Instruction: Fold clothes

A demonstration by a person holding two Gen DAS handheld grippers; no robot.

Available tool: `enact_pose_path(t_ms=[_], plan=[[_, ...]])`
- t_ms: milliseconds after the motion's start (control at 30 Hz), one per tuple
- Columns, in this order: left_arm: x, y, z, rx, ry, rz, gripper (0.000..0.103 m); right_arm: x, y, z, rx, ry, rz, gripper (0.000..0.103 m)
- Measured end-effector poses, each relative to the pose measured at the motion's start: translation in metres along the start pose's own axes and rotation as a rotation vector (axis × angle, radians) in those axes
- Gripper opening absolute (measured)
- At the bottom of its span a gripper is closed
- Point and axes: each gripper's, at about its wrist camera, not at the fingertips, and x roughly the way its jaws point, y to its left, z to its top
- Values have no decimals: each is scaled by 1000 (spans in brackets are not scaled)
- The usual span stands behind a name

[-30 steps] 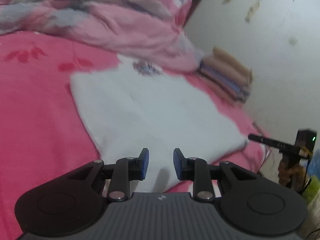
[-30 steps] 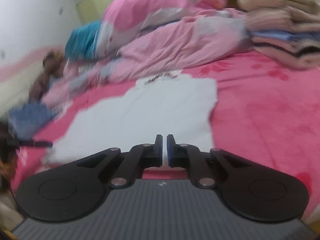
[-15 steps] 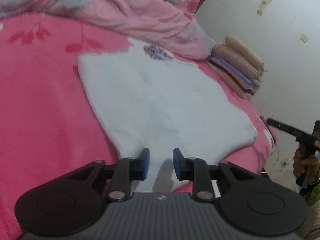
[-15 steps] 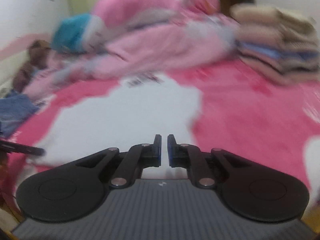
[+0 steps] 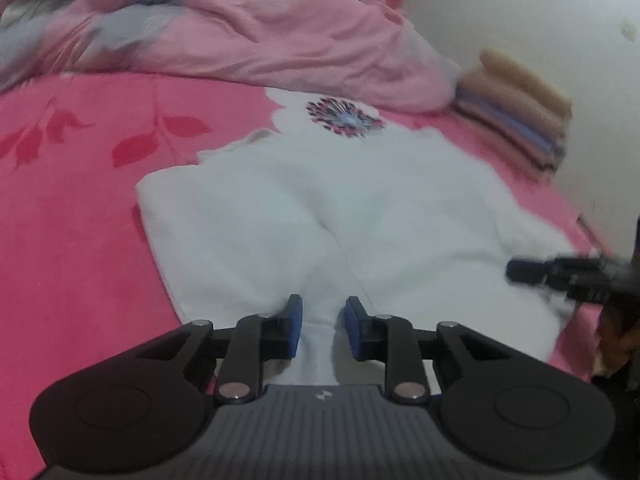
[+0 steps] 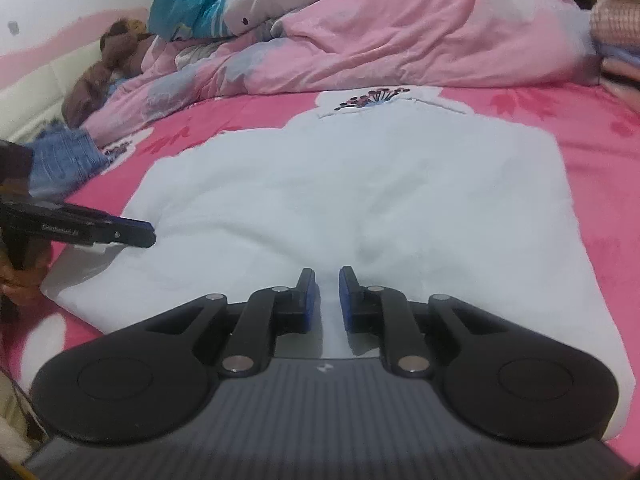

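My white garment [image 6: 360,184] lies spread flat on the pink bedsheet [image 5: 72,240], its near hem toward me and a dark floral print [image 5: 345,117] at its far end, just short of the rumpled pink quilt [image 6: 420,52]. A crease runs from the middle of the cloth toward the hem, which makes me think it may be a pair of shorts or a top with its sides laid in (the cloth is too washed out for me to say which). My left hand-held gripper [image 5: 323,320] sits low over the near hem with its blue pads [image 5: 294,320] a moderate gap apart and white cloth showing between them, nothing pinched. My right hand-held gripper [image 6: 323,298] hovers at the same edge further along, its pads closer together but also parted and holding nothing. By my reading I am at the grasping stage of a fold: both tools are lined up on the near hem. Whether this is a lengthwise fold on a flat piece or a later halving of one already narrowed, I cannot settle. The next move calls for getting one pad under the hem at each spot, closing evenly, and lifting both together so the cloth does not skew. A stack of folded clothes [image 5: 516,112] sits by the wall, well apart.
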Motion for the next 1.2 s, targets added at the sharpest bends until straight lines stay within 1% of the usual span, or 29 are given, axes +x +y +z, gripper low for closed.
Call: enact_pose_path(t_ms=[67,133,167,233,267,300,333,367,400,433,500,533,567,600,667,733,833,900,933,1000,1100,1200], plan=[[-7,-1,7,-4,-30,1,36,1,0,-1,2,4,9,15],[-12,-7,14,35,-74,-11,41,3,0,-2,4,6,17,17],[-11,-9,19,52,-86,-8,41,4,0,-1,4,6,21,18],[1,-10,29,67,-96,24,43,4,2,-1,2,7,22,18],[10,-6,32,60,-84,51,45,4,3,-1,-1,7,20,18],[19,-1,34,44,-73,78,45,4,4,-1,-4,7,17,18],[25,6,35,12,-62,107,39,3,6,-2,-9,8,13,18],[31,14,36,-20,-52,136,37,4,7,-2,-14,8,8,18],[34,18,38,-46,-53,145,37,4,8,-2,-20,9,3,18],[29,18,41,-49,-76,129,40,4,9,-1,-23,9,-1,18],[19,10,46,-12,-131,123,42,3,11,-1,-26,8,-6,19],[14,7,48,9,-157,119,45,2,13,0,-28,8,-9,21],[11,4,50,31,-178,110,49,1,13,1,-29,5,-8,26],[12,3,52,44,-192,97,50,-2,13,4,-31,1,-1,28],[19,6,56,45,-191,104,51,-8,13,13,-36,-12,3,28],[30,12,56,31,-184,132,50,-15,11,30,-54,-40,-27,29],[38,23,50,1,-197,163,50,-17,14,61,-178,-78,-137,29],[41,31,46,-17,-220,190,50,-10,16,78,-276,-87,-171,29],[41,35,43,-31,-230,194,50,-4,17,86,-331,-87,-177,29],[37,46,41,-79,-246,160,50,14,21,99,-443,-64,-170,29],[33,59,39,-140,-263,105,50,48,27,112,-597,3,-150,29],[32,64,37,-162,-273,68,50,79,33,121,-720,73,-125,29]])
